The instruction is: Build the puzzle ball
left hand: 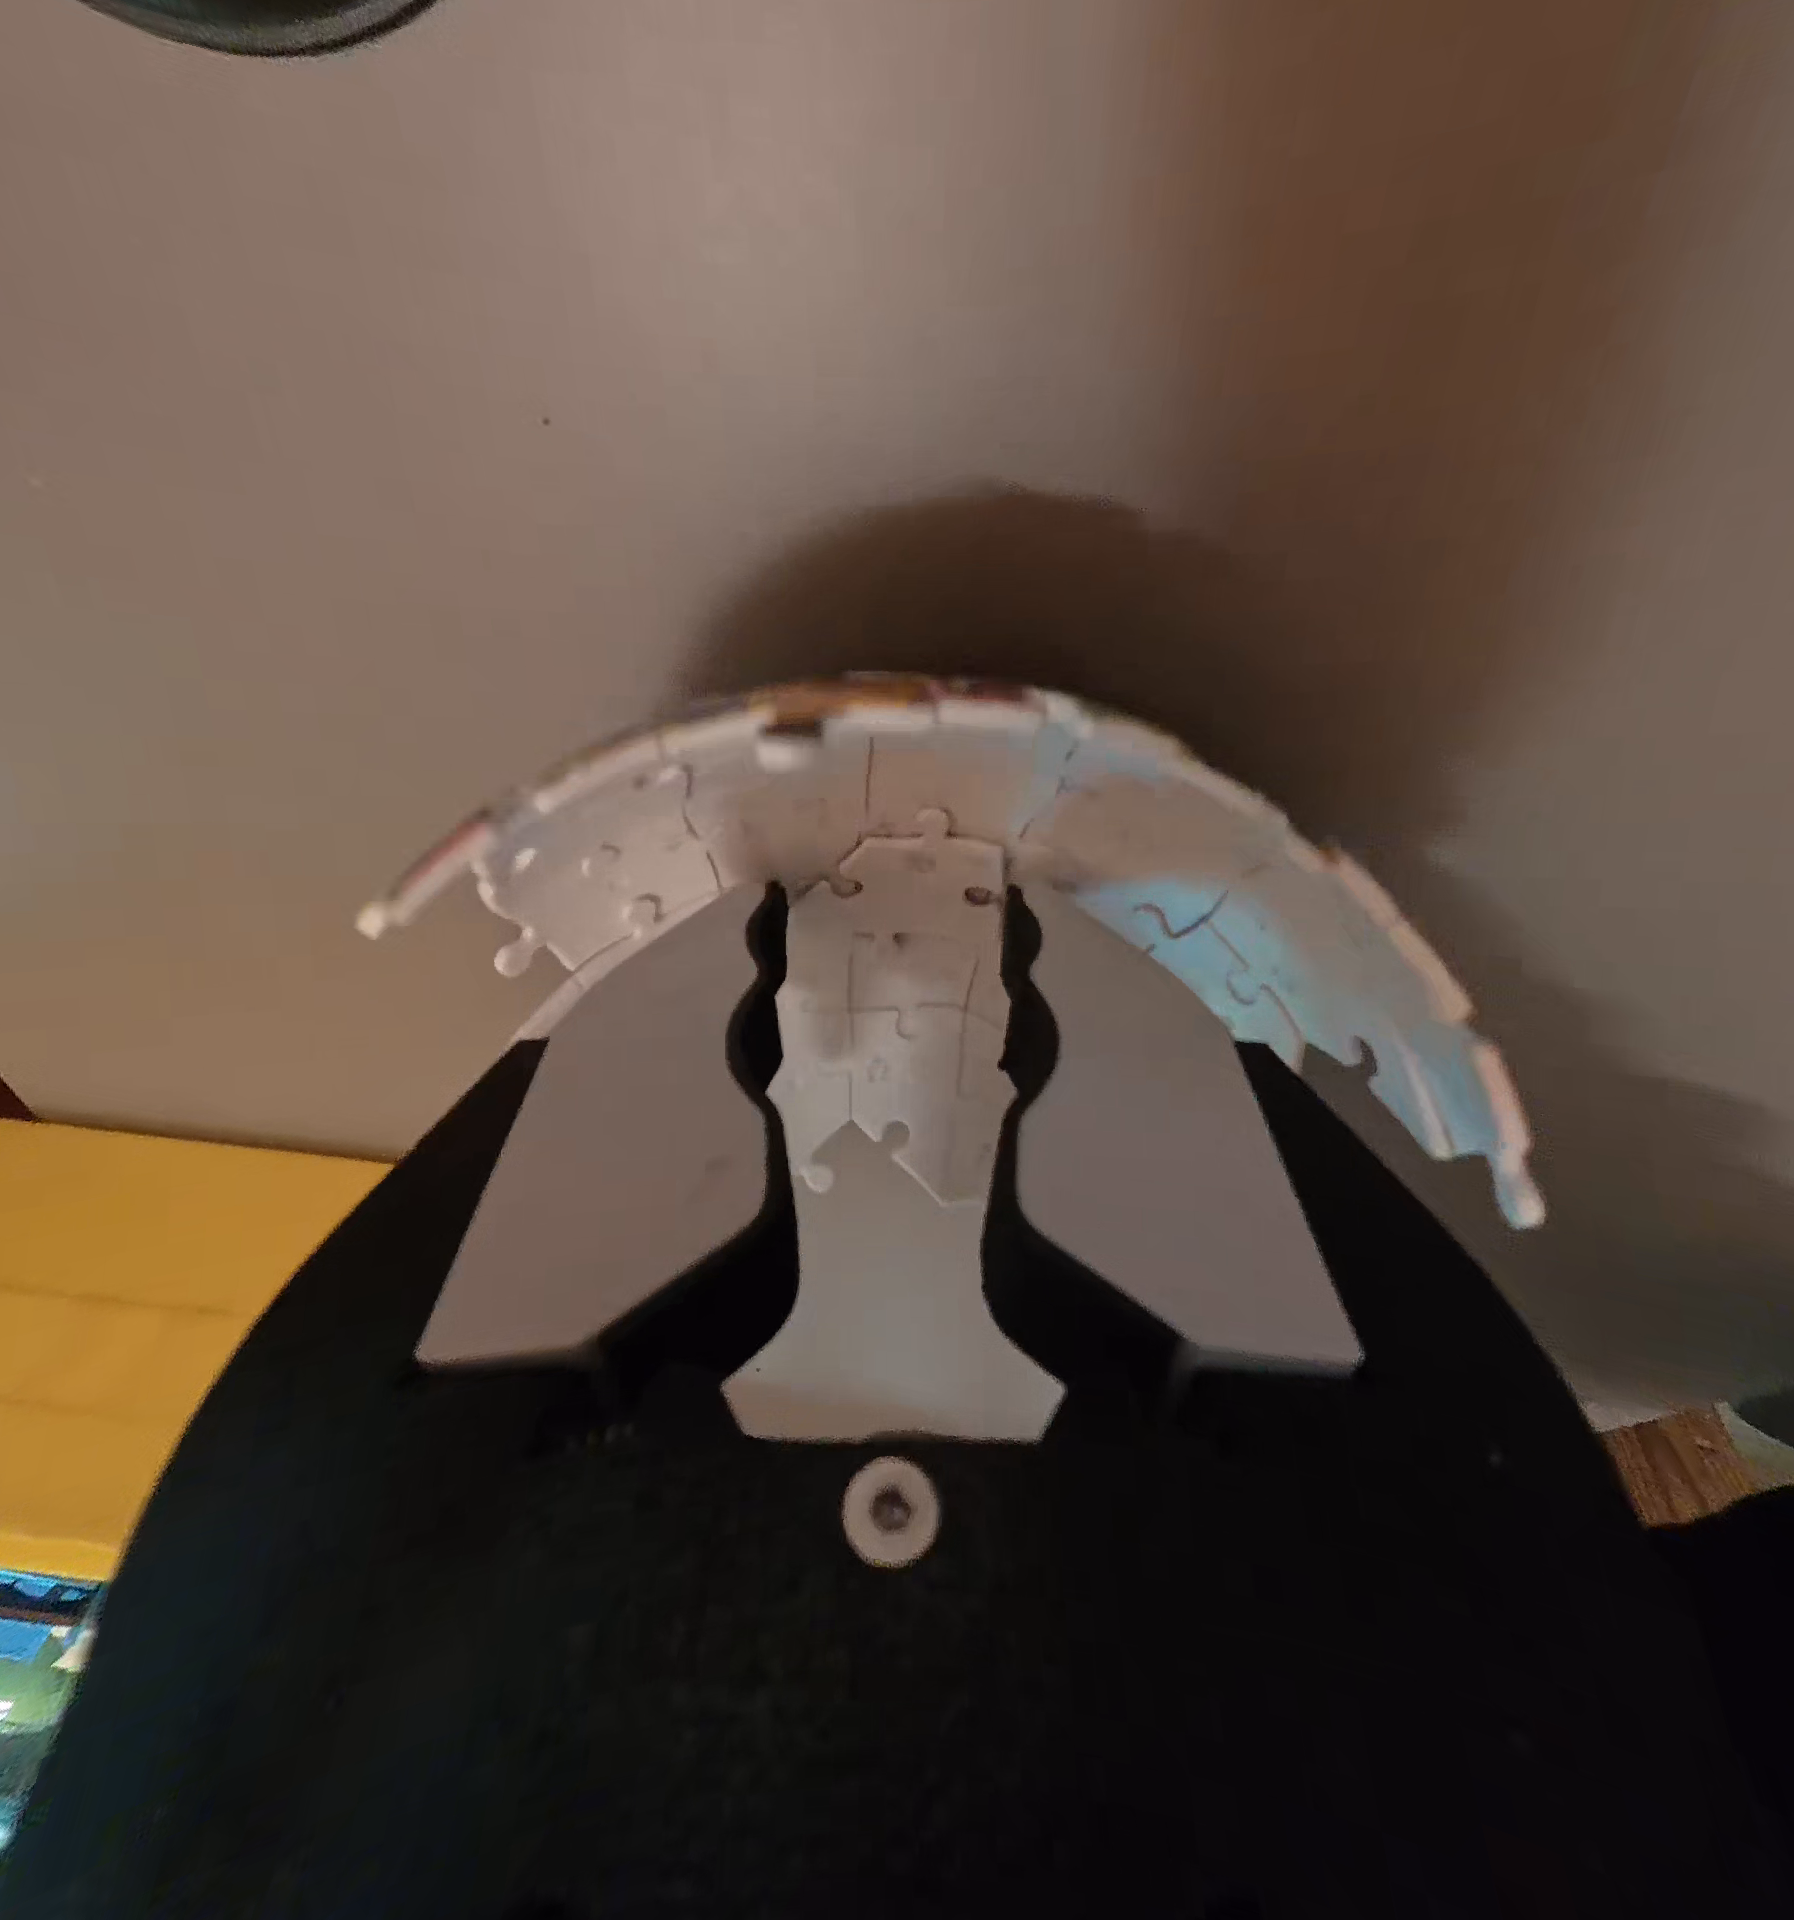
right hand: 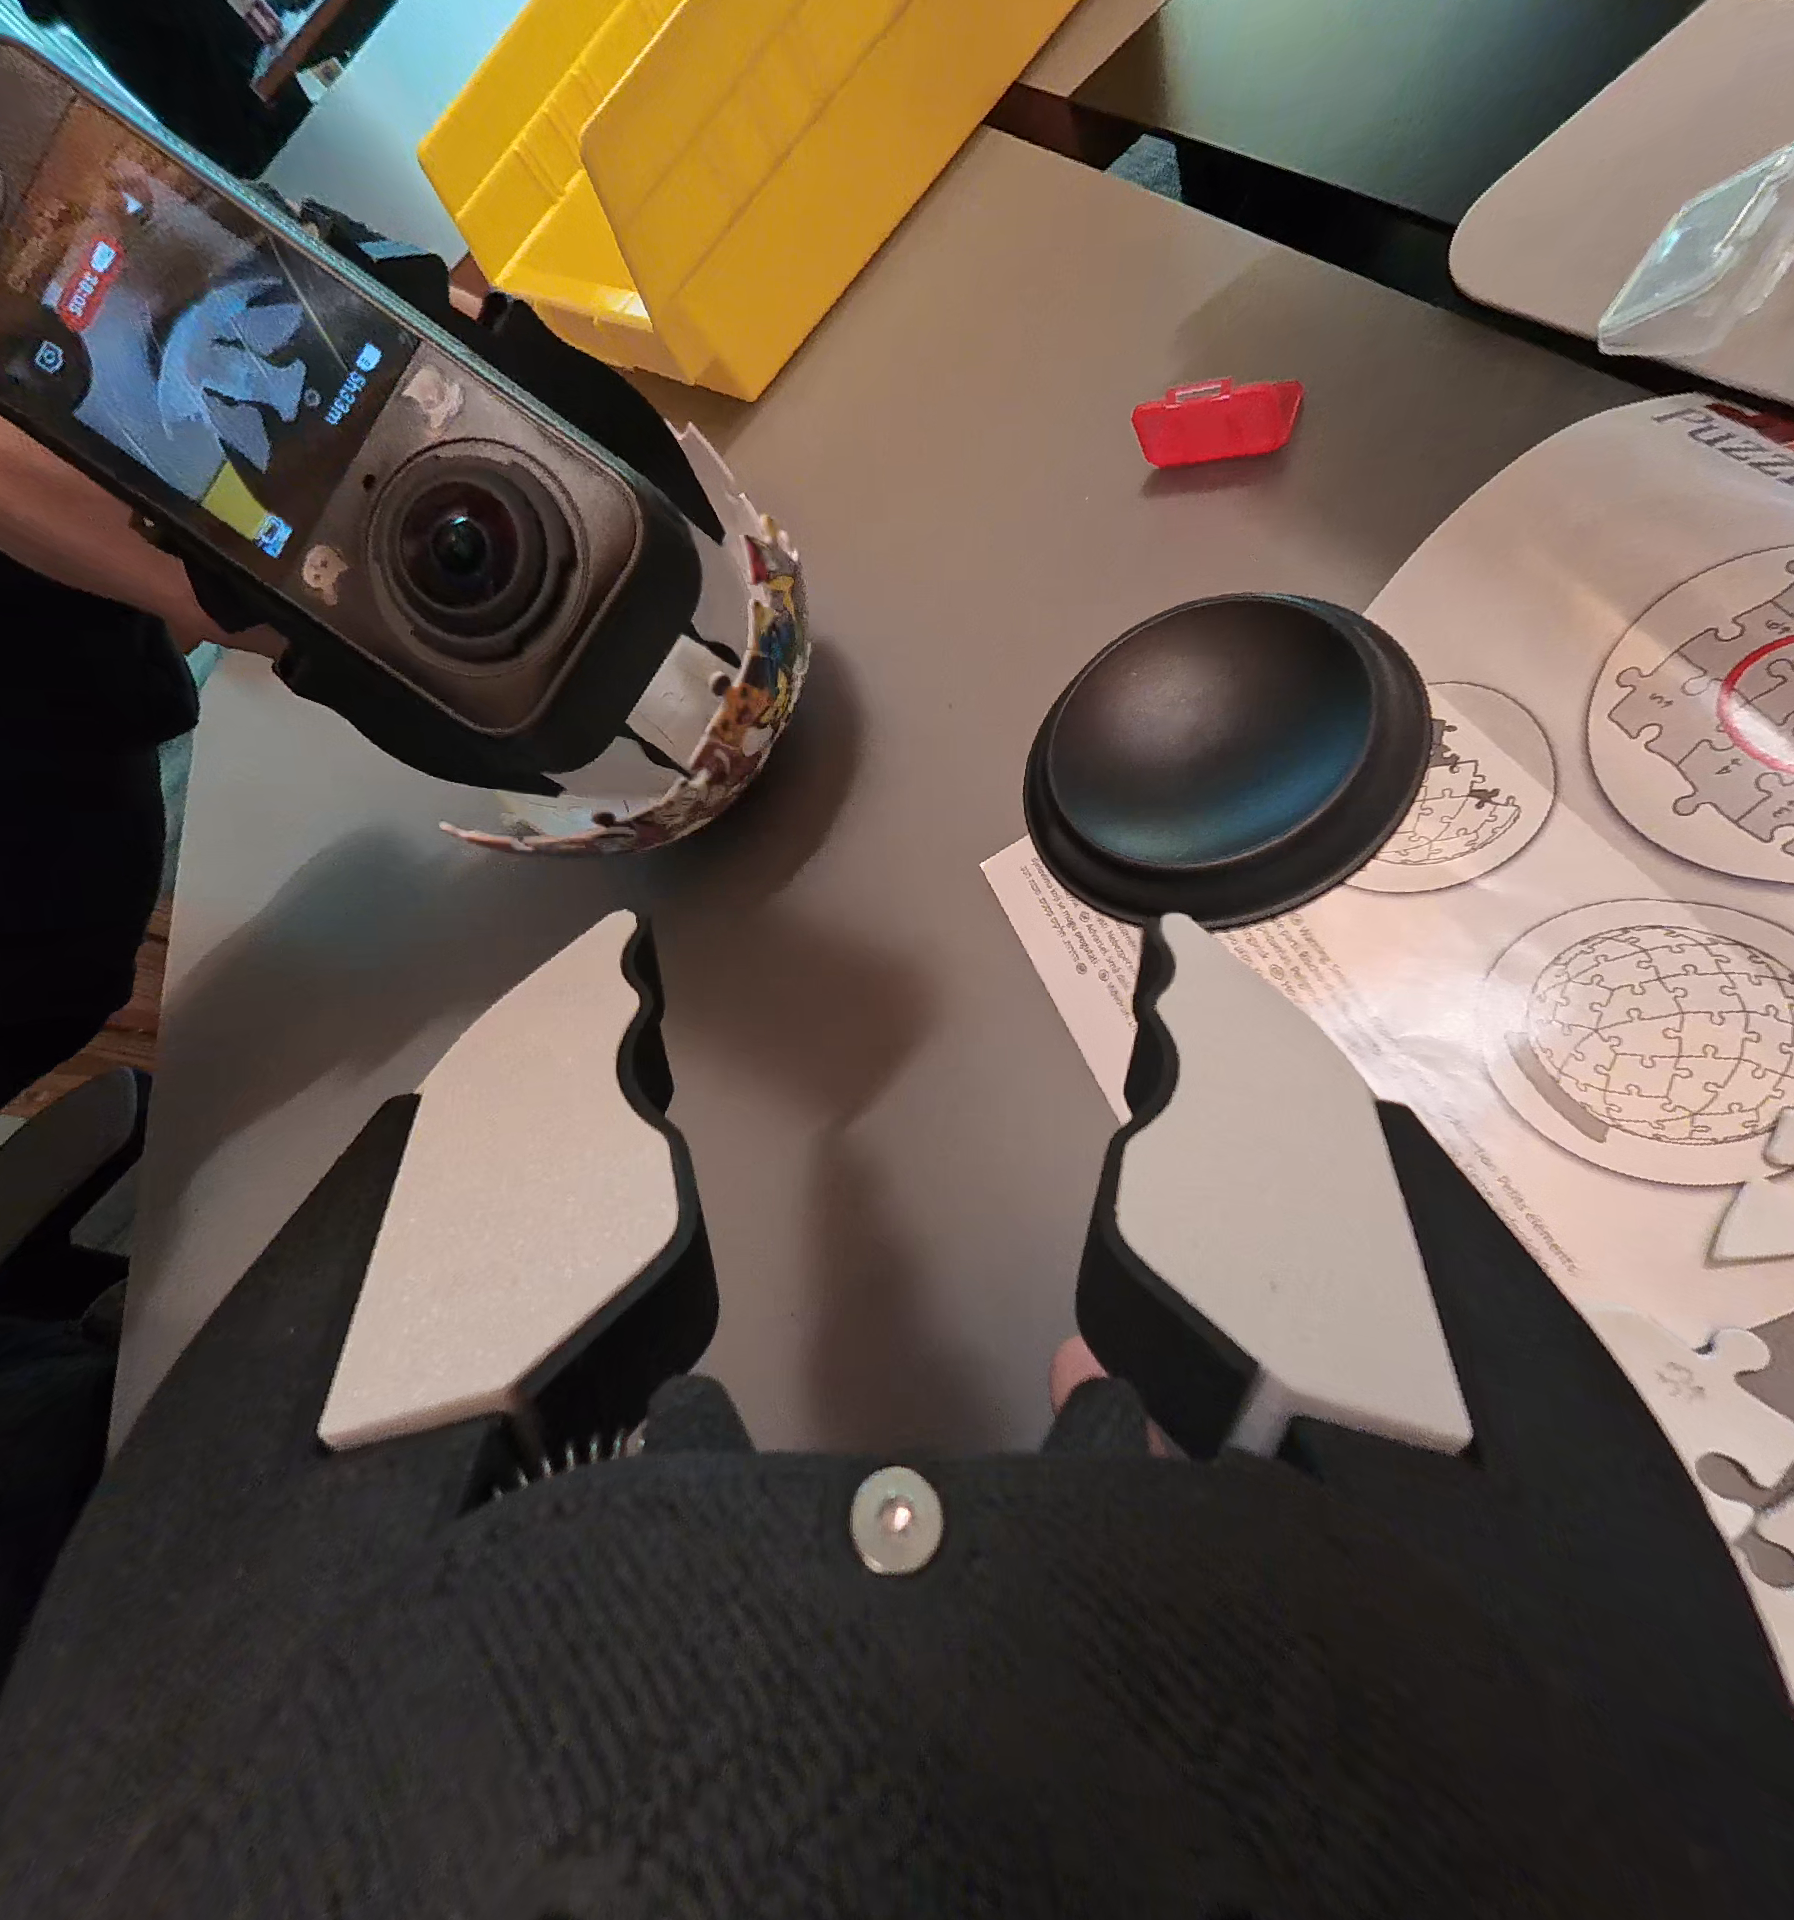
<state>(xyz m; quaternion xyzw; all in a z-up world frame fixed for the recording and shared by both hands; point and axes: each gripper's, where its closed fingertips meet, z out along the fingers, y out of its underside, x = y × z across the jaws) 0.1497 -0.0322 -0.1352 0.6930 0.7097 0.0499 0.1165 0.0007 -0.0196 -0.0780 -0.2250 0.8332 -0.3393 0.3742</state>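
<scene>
Left gripper [left hand: 893, 997] clamped on the half-built puzzle ball [left hand: 934, 831] (white inner side facing camera), bowl resting on grey table [left hand: 457, 416]. Right gripper [right hand: 903, 935] jaws spread, empty, near black stand [right hand: 1225, 748].

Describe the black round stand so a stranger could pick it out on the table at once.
Start at the grey table and find the printed instruction sheet on its right side. The black stand rests on that sheet's left edge, just beyond the open right gripper. It is the only dark dished disc; the red clip and yellow bin lie farther back.
</scene>
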